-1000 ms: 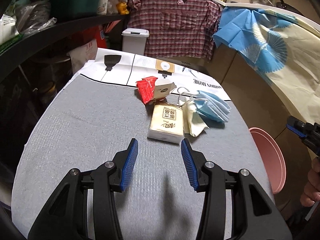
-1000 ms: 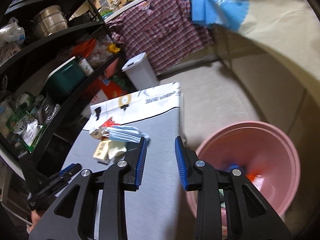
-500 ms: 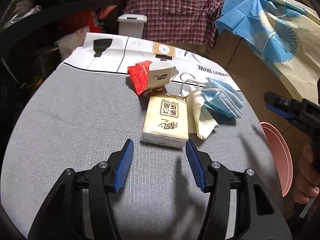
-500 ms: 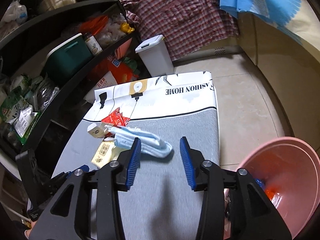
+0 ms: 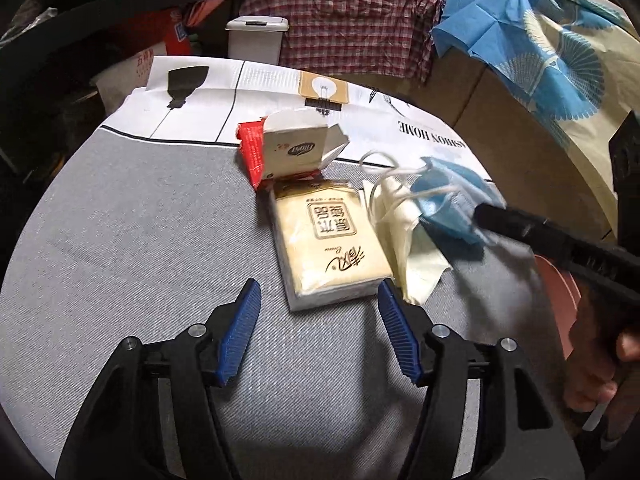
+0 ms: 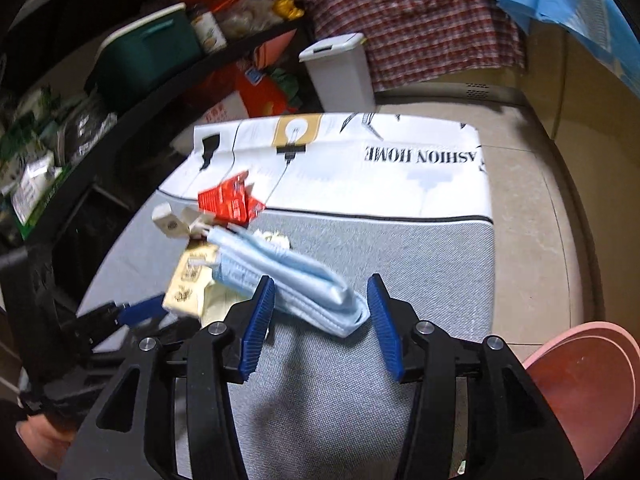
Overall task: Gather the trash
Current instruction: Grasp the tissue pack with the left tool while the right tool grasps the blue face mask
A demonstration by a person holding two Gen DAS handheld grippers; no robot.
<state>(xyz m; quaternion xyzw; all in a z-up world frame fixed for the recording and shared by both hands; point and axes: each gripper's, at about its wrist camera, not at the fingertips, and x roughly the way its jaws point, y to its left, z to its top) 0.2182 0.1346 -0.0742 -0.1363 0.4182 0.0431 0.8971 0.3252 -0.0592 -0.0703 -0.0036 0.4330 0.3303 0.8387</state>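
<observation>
Left gripper [image 5: 318,328] tilted steeply down, jaws opening, blue pads [image 5: 240,332] well apart, nothing pressed between them. Right gripper [image 6: 322,322] also pitched down, jaws opening, pads [image 6: 382,322] not pressing on anything. In left view, right gripper reaches in from right edge, blurred, with fingers of right hand [image 5: 596,364] wrapped round its handle.

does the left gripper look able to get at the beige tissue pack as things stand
Probably yes: the left gripper, its jaws opening, points at the beige tissue pack, whose near end lies just ahead on the grey cloth. Nothing lies between them.
</observation>
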